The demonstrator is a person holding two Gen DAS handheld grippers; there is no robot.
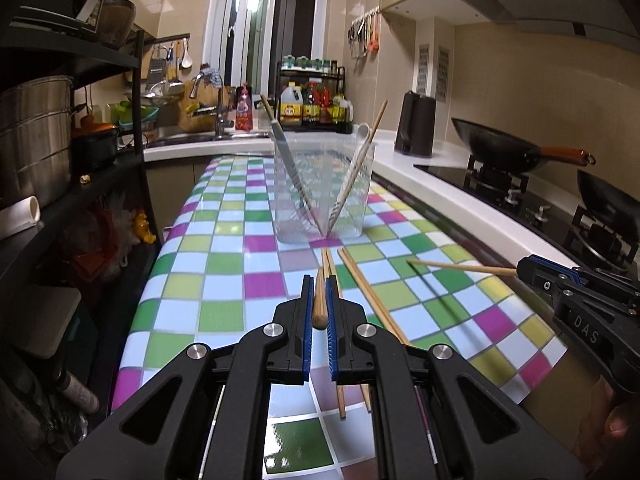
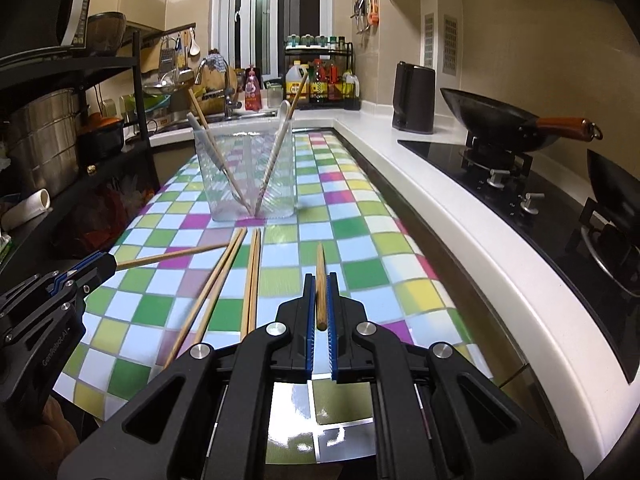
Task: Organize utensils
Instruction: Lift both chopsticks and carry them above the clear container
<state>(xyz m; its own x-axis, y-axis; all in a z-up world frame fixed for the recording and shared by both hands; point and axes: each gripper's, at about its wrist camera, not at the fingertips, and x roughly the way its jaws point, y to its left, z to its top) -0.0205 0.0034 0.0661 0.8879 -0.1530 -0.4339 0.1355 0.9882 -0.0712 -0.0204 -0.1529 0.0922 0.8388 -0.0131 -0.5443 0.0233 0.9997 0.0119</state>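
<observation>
1. Left gripper (image 1: 319,280), bottom centre of the left wrist view: jaws clenched on a wooden chopstick (image 1: 319,304), whose rounded butt end shows between the blue pads (image 1: 307,308); the stick runs forward past the fingertips.
2. Right gripper (image 2: 319,280), bottom centre of the right wrist view: jaws likewise clenched on a second wooden chopstick (image 2: 320,284), pointing up the frame toward the container.
3. Each gripper also appears in the other's view: the right one at the right edge of the left view, the left one at the left edge of the right view, each with its stick projecting toward frame centre.
4. Loose chopsticks (image 2: 252,276) lie in two pairs on the checkered tablecloth (image 2: 360,240), lower centre-left of the right view, between the two grippers.
5. Clear plastic container (image 1: 324,192) stands upright on the cloth, mid-frame in both views, just beyond the loose sticks. It holds utensils leaning in a V: a knife (image 1: 286,152) and a chopstick to the left, a white spoon (image 1: 354,160) and a chopstick to the right.
6. Wok (image 2: 492,118) sits on the stove, right of frame.
</observation>
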